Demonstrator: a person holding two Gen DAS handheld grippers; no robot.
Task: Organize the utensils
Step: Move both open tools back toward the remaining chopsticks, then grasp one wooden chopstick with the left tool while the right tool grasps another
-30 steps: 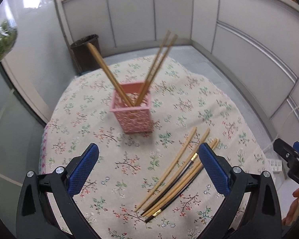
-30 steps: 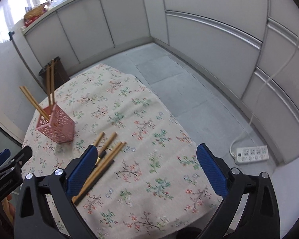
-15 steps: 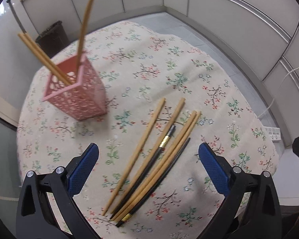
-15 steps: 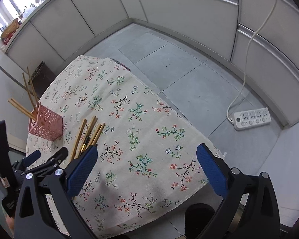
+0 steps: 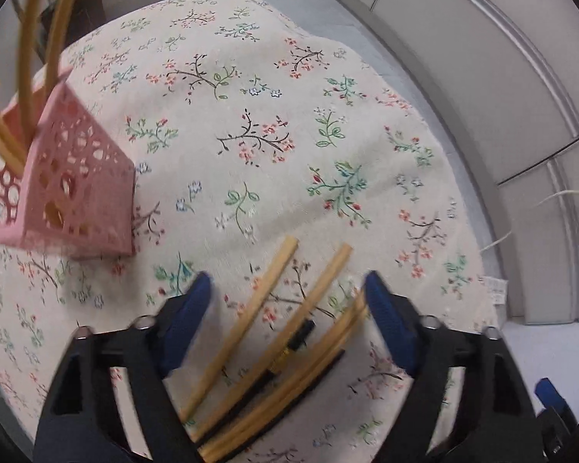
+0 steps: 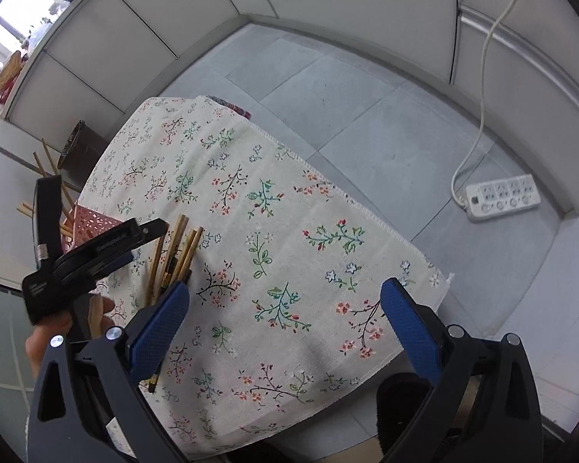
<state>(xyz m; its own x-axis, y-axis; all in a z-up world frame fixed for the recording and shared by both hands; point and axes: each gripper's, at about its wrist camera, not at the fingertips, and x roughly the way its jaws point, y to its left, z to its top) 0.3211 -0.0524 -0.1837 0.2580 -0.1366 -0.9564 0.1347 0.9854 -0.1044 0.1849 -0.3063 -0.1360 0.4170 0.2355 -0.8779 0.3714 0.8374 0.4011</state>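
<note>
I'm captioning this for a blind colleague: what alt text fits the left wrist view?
The open left gripper straddles loose chopsticks lying on a floral tablecloth; a pink holder with chopsticks stands at left.

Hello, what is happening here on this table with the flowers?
A person is sorting chopsticks with a handheld gripper in each hand. The left gripper is open and low over the loose chopsticks lying on the flowered tablecloth, apparently ready to pick some up. Nothing is gripped yet. A pink basket beside them already holds a few chopsticks standing up. The right gripper is open and empty, over a bare part of the cloth.
</note>
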